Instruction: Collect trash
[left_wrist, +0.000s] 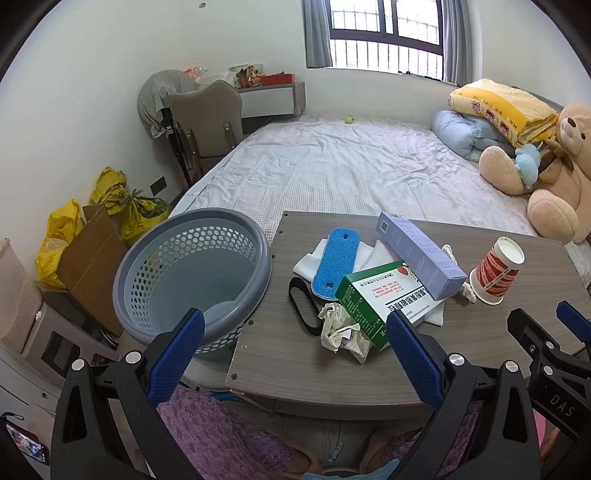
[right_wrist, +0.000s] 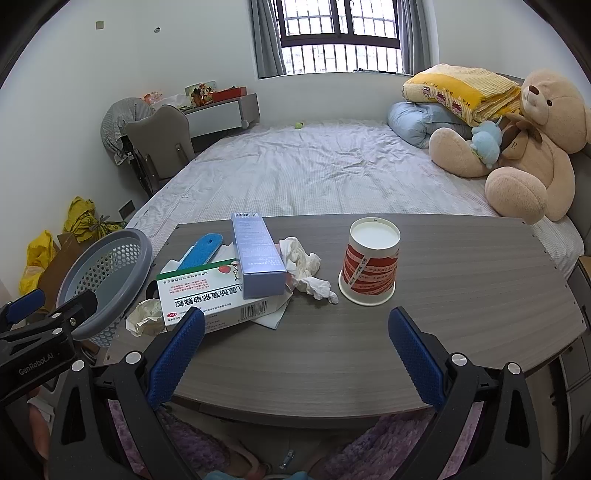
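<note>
- Left wrist view: left claw (left_wrist: 295, 347) w/ fingers wide apart, nothing between them, hovering over the near edge of the surface (left_wrist: 480, 369).
- Bin (left_wrist: 192, 273) sits ahead-left of the claw, just beside the surface's left edge; inside looks bare.
- Trash pile ahead-right of the claw: crumpled paper (left_wrist: 341, 328) closest, touching the green box (left_wrist: 373, 299); black band (left_wrist: 304, 304) just left of the paper.
- Blue pad (left_wrist: 336, 264) lies on a white cloth (left_wrist: 308, 264) further ahead; purple box (left_wrist: 419, 254) rests on the green box.
- Cup (left_wrist: 496, 271) upside down, far right of the pile; tissue (left_wrist: 469, 290) beside its rim.
- Right claw (left_wrist: 546, 332) at the right edge of the view; can't tell its state here.
- Right wrist view: right claw (right_wrist: 295, 347) also spread wide, holding nothing, above the near part of the surface (right_wrist: 461, 314).
- Cup (right_wrist: 369, 260) ahead, slightly right of claw centre; tissue (right_wrist: 308, 269) straight ahead, between cup and purple box (right_wrist: 256, 254).
- Green box (right_wrist: 207, 291) ahead-left, near the left finger; paper (right_wrist: 144, 317) at its left end.
- Bin (right_wrist: 110, 273) far left, off the surface.
</note>
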